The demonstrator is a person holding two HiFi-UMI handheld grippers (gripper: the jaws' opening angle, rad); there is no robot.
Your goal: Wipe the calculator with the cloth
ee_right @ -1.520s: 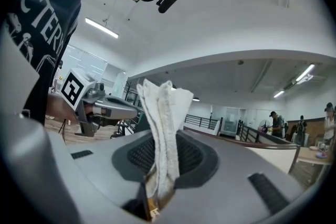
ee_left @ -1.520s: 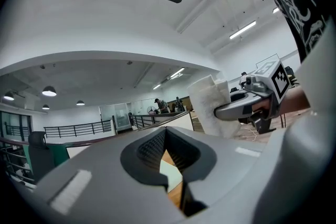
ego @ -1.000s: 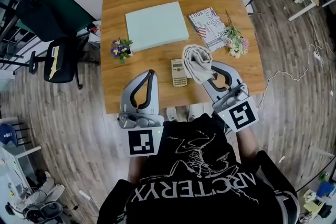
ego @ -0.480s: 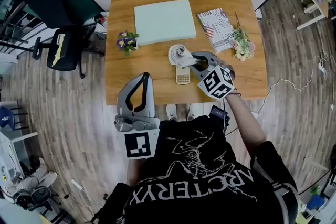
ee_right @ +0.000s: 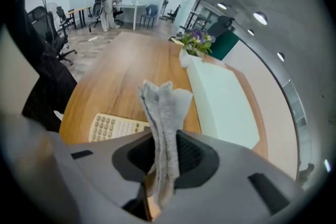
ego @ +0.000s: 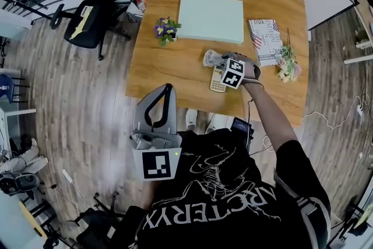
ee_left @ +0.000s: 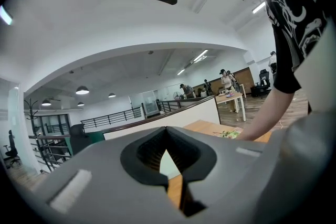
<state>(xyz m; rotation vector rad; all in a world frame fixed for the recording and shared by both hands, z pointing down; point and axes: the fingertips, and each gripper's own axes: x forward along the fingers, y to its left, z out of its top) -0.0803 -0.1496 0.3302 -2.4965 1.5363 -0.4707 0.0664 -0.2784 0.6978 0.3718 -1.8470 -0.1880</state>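
A grey cloth (ee_right: pixel 163 107) stands up pinched between the jaws of my right gripper (ee_right: pixel 160 160), which is shut on it. In the head view my right gripper (ego: pixel 221 65) reaches over the wooden table (ego: pixel 169 70), and its marker cube covers part of the beige calculator (ego: pixel 216 83). The cloth (ego: pixel 210 58) bunches at the calculator's far end. The right gripper view shows the calculator (ee_right: pixel 113 127) lying flat, left of and below the cloth. My left gripper (ego: pixel 167 88) hangs off the table's near edge, jaws together and holding nothing; in its own view the left gripper (ee_left: pixel 173 181) points up at the room.
A pale green board (ego: pixel 210 18) lies at the table's far side, with a small purple flower pot (ego: pixel 165 29) to its left. A flag-print booklet (ego: pixel 265 41) and a bouquet (ego: pixel 288 65) sit at the right. A black office chair (ego: pixel 87 14) stands left of the table.
My right gripper has carried the cloth forward and left from the table's near edge to over the calculator. The left gripper has stayed near my body.
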